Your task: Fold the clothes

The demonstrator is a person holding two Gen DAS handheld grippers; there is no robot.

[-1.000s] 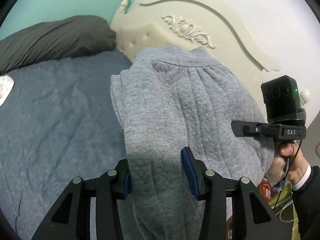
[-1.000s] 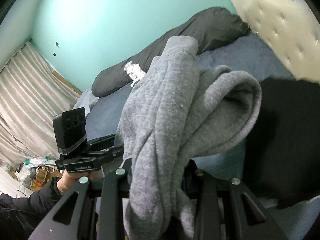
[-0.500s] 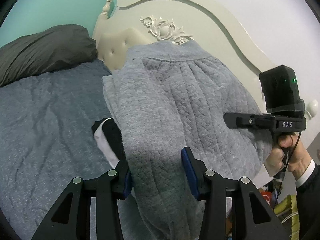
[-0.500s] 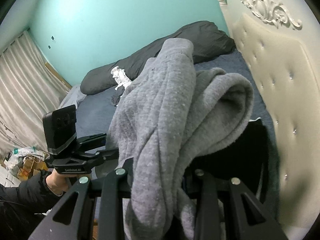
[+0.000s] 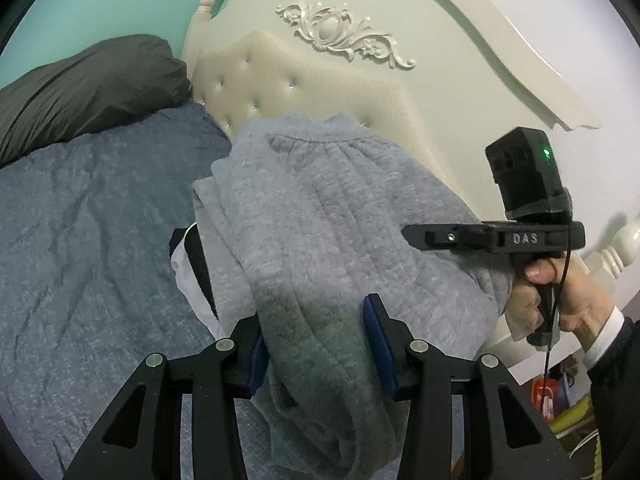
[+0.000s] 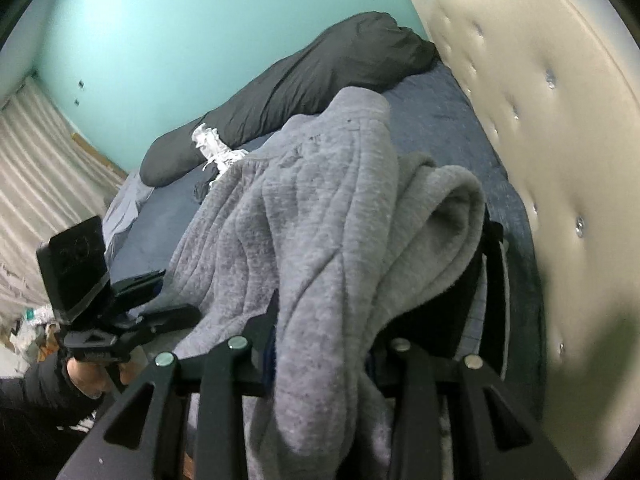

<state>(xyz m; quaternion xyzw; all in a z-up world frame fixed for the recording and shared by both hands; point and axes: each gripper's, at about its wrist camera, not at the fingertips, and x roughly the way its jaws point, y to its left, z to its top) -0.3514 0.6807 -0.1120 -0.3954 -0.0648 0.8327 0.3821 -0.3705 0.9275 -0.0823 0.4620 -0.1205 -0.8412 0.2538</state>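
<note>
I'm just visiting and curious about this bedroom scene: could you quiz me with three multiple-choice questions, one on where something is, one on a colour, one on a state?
1. Where does the dark pillow lie?
A. far side of the bed, beside the headboard
B. floor
C. chair

2. What colour is the held sweatshirt?
A. red
B. grey
C. green

3. How is the left tool?
A. empty
B. lying on the bed
C. gripping the sweatshirt

Answers: 1 A, it rests there on the blue bedcover; 2 B, the fabric is grey; 3 C, cloth fills its pads.

grey sweatshirt (image 5: pixel 328 216), blue bedspread (image 5: pixel 88 240), teal wall (image 6: pixel 168 40)
</note>
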